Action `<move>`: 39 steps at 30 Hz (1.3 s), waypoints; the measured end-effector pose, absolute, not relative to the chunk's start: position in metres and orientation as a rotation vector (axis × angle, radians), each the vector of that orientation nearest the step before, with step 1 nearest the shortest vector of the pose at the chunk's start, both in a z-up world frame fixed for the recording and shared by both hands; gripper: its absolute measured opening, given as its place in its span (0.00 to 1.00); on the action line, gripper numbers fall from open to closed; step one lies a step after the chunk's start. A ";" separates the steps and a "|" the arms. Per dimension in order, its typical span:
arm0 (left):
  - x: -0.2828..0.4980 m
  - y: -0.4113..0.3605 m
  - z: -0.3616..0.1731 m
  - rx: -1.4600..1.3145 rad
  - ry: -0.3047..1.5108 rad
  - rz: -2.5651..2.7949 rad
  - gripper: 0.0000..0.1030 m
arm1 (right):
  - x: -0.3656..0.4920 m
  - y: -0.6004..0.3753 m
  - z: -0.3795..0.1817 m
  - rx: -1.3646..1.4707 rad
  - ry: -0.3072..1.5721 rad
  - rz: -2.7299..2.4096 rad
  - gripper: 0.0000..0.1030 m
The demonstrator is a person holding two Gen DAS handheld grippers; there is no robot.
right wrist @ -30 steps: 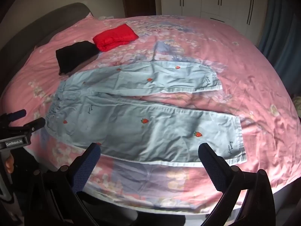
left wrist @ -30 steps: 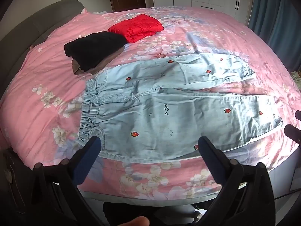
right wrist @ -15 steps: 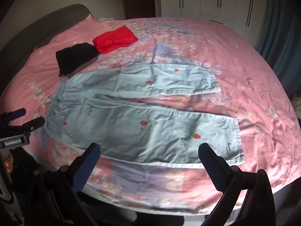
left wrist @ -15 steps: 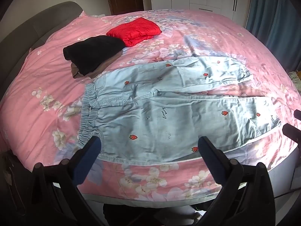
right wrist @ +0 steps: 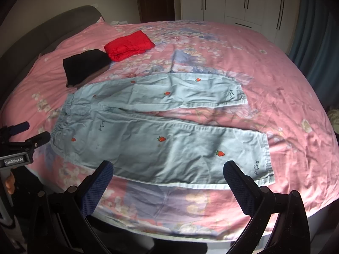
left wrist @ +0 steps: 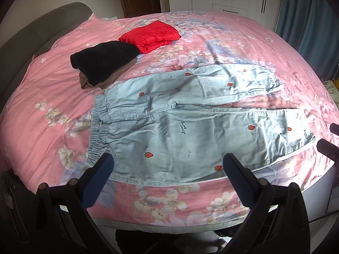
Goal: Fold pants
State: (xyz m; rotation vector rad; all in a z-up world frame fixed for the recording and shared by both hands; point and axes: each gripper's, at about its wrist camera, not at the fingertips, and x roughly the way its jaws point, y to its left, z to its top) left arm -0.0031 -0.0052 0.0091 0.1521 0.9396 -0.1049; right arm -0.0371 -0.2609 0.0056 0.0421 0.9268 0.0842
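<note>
Ahead of each wide-spread, empty gripper (left wrist: 167,165), unfolded strawberry-print pants (left wrist: 190,122) are lying flat, probably awaiting a first grasp at the near edge.

Right gripper (left wrist: 327,139) in the left view is cut off by the frame edge, only two dark tips showing, so its opening can't be read there. Brown garment (left wrist: 106,80) is mostly buried under the black garment (left wrist: 103,60), only a rim visible; script lettering on the pants (right wrist: 161,127) is too small to read. Hand (right wrist: 9,183) holding the left gripper (right wrist: 25,134) is clipped by the edge, just fingertips showing.
</note>
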 end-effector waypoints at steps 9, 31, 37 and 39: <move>-0.004 -0.005 0.009 0.152 0.937 -0.103 1.00 | -0.037 -0.260 0.007 0.041 0.924 0.081 1.00; -0.004 -0.007 0.011 0.161 0.936 -0.102 1.00 | -0.038 -0.260 0.009 0.038 0.921 0.082 1.00; -0.003 -0.007 0.011 0.161 0.937 -0.102 1.00 | -0.038 -0.259 0.008 0.036 0.920 0.080 1.00; -0.003 -0.007 0.011 0.161 0.937 -0.103 1.00 | -0.038 -0.258 0.007 0.037 0.920 0.082 1.00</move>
